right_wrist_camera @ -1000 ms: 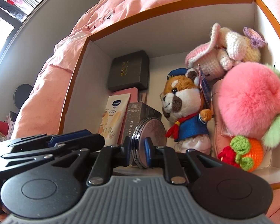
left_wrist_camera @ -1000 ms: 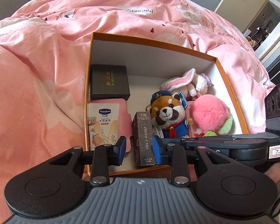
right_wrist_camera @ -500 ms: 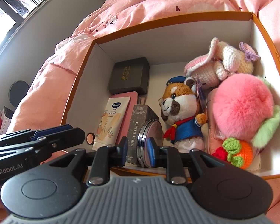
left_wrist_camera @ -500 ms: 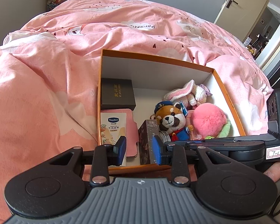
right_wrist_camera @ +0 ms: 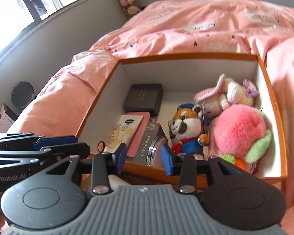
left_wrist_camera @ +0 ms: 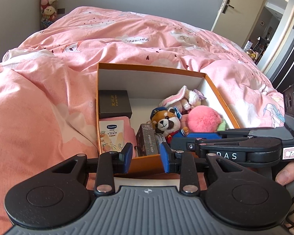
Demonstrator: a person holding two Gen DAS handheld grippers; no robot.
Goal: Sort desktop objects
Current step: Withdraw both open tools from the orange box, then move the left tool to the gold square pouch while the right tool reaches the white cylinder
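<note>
An orange box (left_wrist_camera: 152,69) (right_wrist_camera: 188,55) stands on the pink bed. Inside lie a black case (left_wrist_camera: 114,103) (right_wrist_camera: 144,97), a Vaseline tube (left_wrist_camera: 110,135) (right_wrist_camera: 125,131), a grey photo-card box (left_wrist_camera: 148,142) (right_wrist_camera: 149,141), a round metal tin (right_wrist_camera: 155,152), a red panda plush (left_wrist_camera: 166,121) (right_wrist_camera: 186,129), a pink pompom (left_wrist_camera: 203,120) (right_wrist_camera: 239,127) and a crochet bunny (left_wrist_camera: 181,98) (right_wrist_camera: 225,96). My left gripper (left_wrist_camera: 145,157) is open and empty in front of the box's near wall. My right gripper (right_wrist_camera: 143,159) is open and empty, above the near wall; the tin stands beyond it.
The pink duvet (left_wrist_camera: 49,101) surrounds the box. A door (left_wrist_camera: 239,9) and a hallway lie at the far right. Plush toys (left_wrist_camera: 47,5) hang in the far left corner. A grey round object (right_wrist_camera: 22,94) and small boxes stand beside the bed at the left.
My right gripper let go of the round tin, which now stands in the box beside the photo-card box. Both grippers drew back and up from the box.
</note>
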